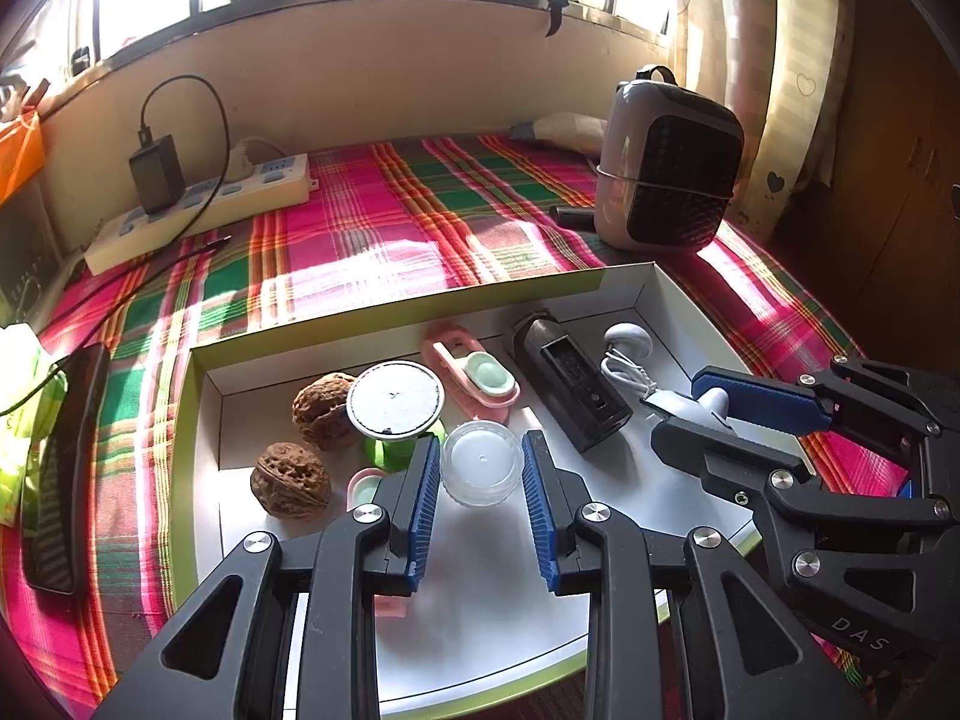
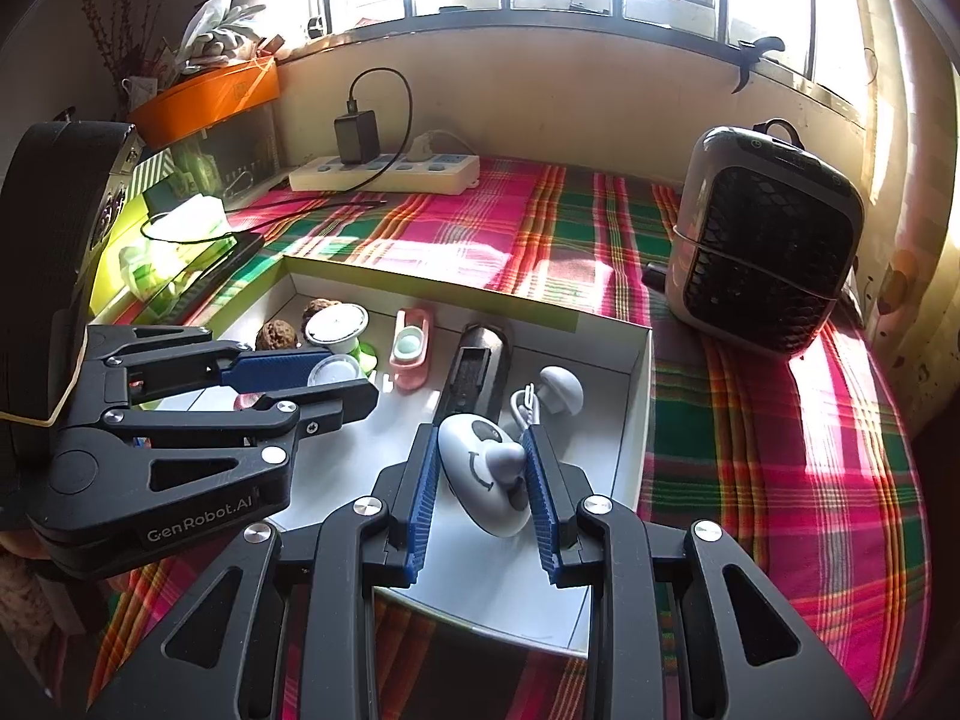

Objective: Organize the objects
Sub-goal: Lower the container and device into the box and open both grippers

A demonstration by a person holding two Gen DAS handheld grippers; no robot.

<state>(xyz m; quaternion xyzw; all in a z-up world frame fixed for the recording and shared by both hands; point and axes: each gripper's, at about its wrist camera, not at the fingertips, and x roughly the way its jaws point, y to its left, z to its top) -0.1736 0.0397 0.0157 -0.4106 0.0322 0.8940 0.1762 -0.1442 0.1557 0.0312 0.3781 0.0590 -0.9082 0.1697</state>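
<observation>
L gripper clamps clear jar; R gripper clamps white gadget.

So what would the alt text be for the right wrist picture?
The right gripper clamps a white oval gadget over a shallow white box on a plaid cloth. The left gripper holds a small clear jar.

The left gripper, seen from the right wrist camera at about nine o'clock, carries the white lettering "GenRobot.AI" on the lower edge of its black body. The right gripper, seen from the left wrist camera at about four o'clock, shows the pale letters "DAS" on its black body near the frame edge; whatever follows them is cut off. The orange box on the windowsill bears a faint mark too blurred to read.
</observation>
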